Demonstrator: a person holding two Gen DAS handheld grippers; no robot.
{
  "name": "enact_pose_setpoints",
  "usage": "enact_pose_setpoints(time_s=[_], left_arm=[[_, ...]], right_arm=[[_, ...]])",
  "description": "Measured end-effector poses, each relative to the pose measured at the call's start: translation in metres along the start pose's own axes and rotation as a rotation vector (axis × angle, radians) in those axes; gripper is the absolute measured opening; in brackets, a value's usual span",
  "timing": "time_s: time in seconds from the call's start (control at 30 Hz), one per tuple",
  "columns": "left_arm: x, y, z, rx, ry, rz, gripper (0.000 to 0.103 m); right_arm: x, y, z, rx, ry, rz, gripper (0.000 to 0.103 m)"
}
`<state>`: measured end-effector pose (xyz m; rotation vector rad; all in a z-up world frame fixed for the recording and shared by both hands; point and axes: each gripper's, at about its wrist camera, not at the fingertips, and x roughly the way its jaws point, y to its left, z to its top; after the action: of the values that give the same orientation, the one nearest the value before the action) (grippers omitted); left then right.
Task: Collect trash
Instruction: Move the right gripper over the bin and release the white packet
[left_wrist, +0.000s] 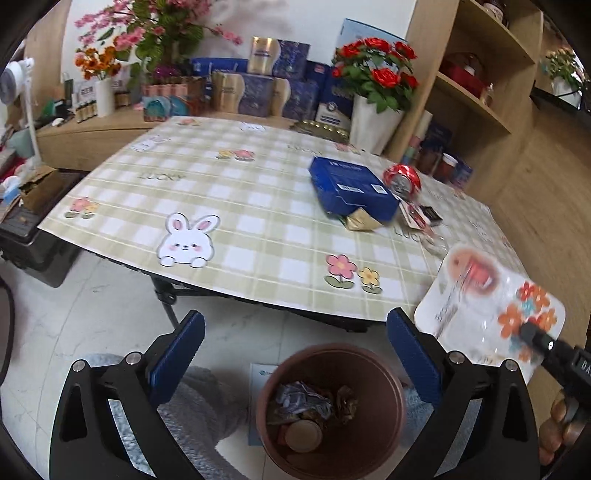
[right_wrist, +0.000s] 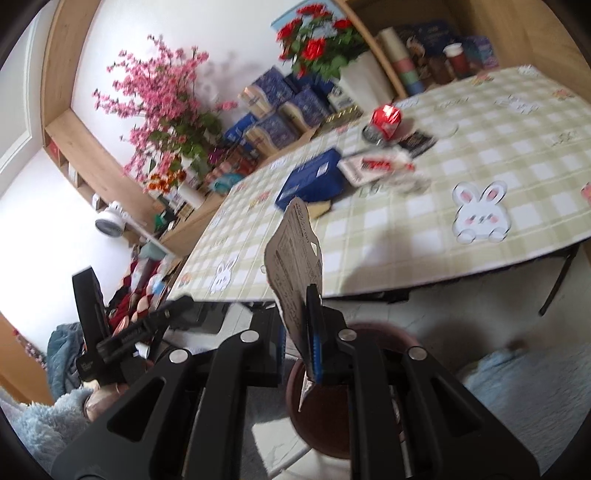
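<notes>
The right tongs (right_wrist: 314, 332) pinch a flat white flowered card package (left_wrist: 491, 306) by its corner, above the round brown plastic bin (left_wrist: 328, 406) on the floor. Released off-centre, it could catch the rim and fall outside. The left tongs (left_wrist: 295, 354) hang spread and empty. The bin holds crumpled wrappers; a blue box (left_wrist: 351, 188) waits on the checked surface (left_wrist: 229, 206).

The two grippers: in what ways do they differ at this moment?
The left gripper stands wide open with nothing between its pads, while the right gripper is shut on a flat printed card package. The left gripper hangs over the brown bin; in the left view the right gripper is beside the bin, its package over the table edge. Both have blue pads and black frames.
</notes>
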<state>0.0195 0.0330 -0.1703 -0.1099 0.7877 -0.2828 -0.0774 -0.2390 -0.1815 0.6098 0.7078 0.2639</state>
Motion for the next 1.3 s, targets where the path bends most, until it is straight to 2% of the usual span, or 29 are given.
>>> enact_pose_setpoints(time_s=[0.3,0.5,0.97,1.1,1.2,1.27,1.3], left_arm=[[0.001,0.021,-0.003,-0.057,-0.006,0.021,0.097],[0.006,0.027,-0.008,-0.075,0.015,0.015,0.097],[0.011,0.023,-0.011,-0.058,0.030,0.018,0.097],[0.014,0.026,-0.012,-0.065,0.040,0.021,0.097],[0.014,0.028,-0.012,-0.073,0.041,0.018,0.097],[0.013,0.028,-0.012,-0.073,0.036,0.012,0.097],[0.013,0.027,-0.012,-0.068,0.034,0.011,0.097]], right_arm=[[0.048,0.021,-0.020,-0.027,0.235,0.039,0.014],[0.076,0.022,-0.036,-0.028,0.378,-0.035,0.014],[0.119,-0.023,-0.046,0.038,0.482,-0.272,0.014],[0.126,-0.028,-0.050,0.047,0.501,-0.277,0.015],[0.129,-0.025,-0.052,0.044,0.501,-0.261,0.039],[0.127,-0.020,-0.050,0.020,0.484,-0.242,0.068],[0.124,-0.016,-0.049,0.003,0.467,-0.240,0.075]])
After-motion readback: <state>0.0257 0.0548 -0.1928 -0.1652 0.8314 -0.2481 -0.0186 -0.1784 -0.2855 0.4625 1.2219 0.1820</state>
